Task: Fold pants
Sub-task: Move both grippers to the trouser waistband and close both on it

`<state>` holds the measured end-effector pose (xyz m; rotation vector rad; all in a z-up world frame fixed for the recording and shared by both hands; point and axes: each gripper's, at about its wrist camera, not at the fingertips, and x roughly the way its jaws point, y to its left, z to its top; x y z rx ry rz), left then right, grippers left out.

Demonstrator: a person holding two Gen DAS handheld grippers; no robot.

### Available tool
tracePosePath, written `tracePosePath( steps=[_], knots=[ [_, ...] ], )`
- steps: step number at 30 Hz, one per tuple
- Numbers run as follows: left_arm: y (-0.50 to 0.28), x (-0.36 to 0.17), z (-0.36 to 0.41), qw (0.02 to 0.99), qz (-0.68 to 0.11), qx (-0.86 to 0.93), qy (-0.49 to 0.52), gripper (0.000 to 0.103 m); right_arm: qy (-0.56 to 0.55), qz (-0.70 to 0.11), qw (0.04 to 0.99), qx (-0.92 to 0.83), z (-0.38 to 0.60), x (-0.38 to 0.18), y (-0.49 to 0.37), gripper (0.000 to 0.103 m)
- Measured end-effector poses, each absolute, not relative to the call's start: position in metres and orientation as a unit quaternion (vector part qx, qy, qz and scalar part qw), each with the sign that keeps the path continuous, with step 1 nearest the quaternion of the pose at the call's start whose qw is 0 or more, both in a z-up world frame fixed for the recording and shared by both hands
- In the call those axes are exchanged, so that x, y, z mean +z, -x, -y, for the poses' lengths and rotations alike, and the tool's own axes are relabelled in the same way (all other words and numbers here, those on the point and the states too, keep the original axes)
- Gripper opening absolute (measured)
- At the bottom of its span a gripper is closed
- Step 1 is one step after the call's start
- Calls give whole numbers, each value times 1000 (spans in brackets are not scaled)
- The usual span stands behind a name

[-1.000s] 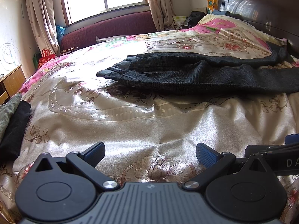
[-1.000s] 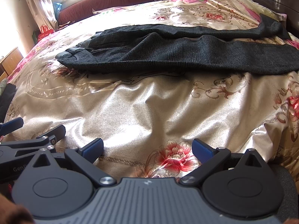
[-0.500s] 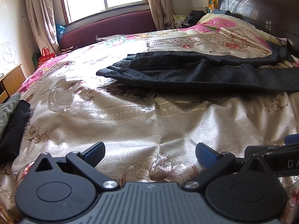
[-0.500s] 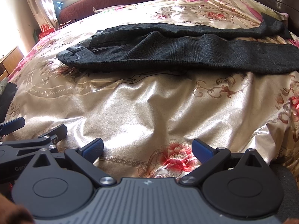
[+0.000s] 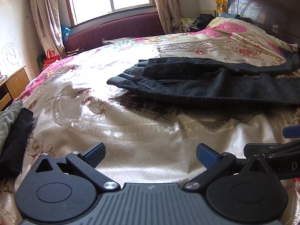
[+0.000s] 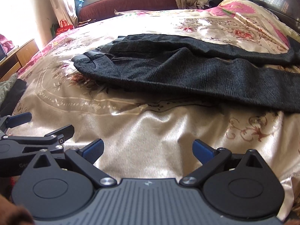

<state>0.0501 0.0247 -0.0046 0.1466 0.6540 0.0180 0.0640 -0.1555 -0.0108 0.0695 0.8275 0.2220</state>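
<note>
Since a second ago we have closed in a little on the pants (image 5: 215, 86): they sit larger and nearer in both wrist views, though nothing on the bed has itself shifted. They lie flat ahead of both tools on the satin bedspread (image 5: 150, 150), well apart from our fingertips, with a stretch of bare cover between. Their long axis runs across our line of reach, waistband to the left of the tools and legs trailing off to the right, the far leg splayed away from the near one. We judge this to be the approach before the first fold, with no fold yet made. Next we would need to reach the far leg or waistband, pinch one layer cleanly and bring leg onto leg. Our left gripper (image 5: 150, 152) is spread wide and holds nothing; our right gripper (image 6: 148, 149) is likewise wide apart and empty, just beside it. Off to the left of the tools, dark folded clothes (image 5: 13, 140) rest at the bed's edge, and a headboard (image 5: 262, 9) rises far right.
</note>
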Motion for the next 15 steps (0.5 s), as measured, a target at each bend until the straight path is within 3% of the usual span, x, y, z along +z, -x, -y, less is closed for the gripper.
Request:
tracePosePath(
  steps=[15],
  knots=[
    [-141, 3, -43, 947, -292, 1, -130, 103, -1, -373, 920, 122, 133, -8, -149, 100]
  ],
)
